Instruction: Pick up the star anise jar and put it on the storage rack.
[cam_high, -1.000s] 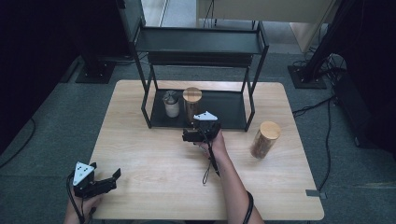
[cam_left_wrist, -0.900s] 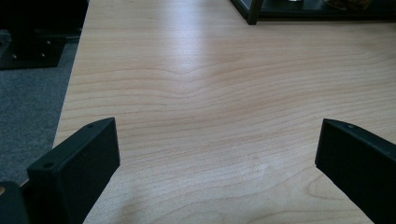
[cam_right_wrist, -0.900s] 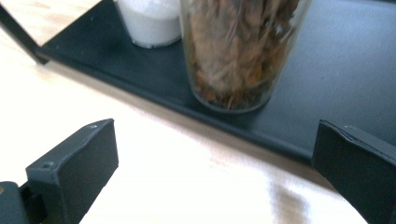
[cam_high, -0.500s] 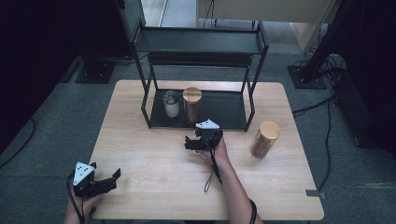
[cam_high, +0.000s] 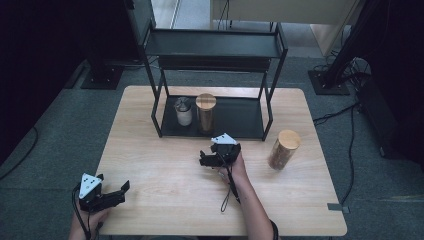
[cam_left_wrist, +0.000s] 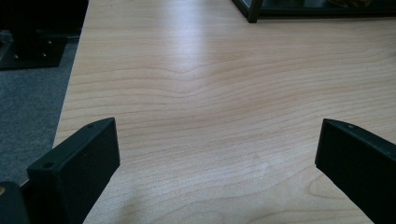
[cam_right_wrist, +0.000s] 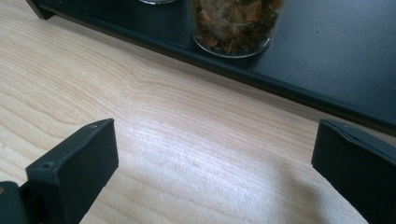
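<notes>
A tall glass jar (cam_high: 205, 113) with a wooden lid and brown contents stands on the bottom tier of the black shelf rack (cam_high: 240, 117), beside a small grey-lidded jar (cam_high: 183, 112). My right gripper (cam_high: 204, 159) is open, low over the table just in front of the rack. In the right gripper view the jar (cam_right_wrist: 232, 25) lies a little beyond the wide-open right gripper (cam_right_wrist: 215, 158), nothing between its fingers. A second wooden-lidded jar (cam_high: 283, 149) stands on the table at the right. My left gripper (cam_high: 121, 193) rests open near the front left edge, and the left gripper (cam_left_wrist: 217, 158) holds nothing over bare wood.
The rack's upper tier (cam_high: 212, 45) overhangs the jars, and its posts (cam_high: 267, 110) frame the front opening. A rack corner (cam_left_wrist: 252, 11) is visible far ahead in the left gripper view. Grey carpet and cables surround the wooden table (cam_high: 165, 170).
My right gripper has drawn back from the rack toward the person, away from the tall jar, and stays open. The left gripper has not moved.
</notes>
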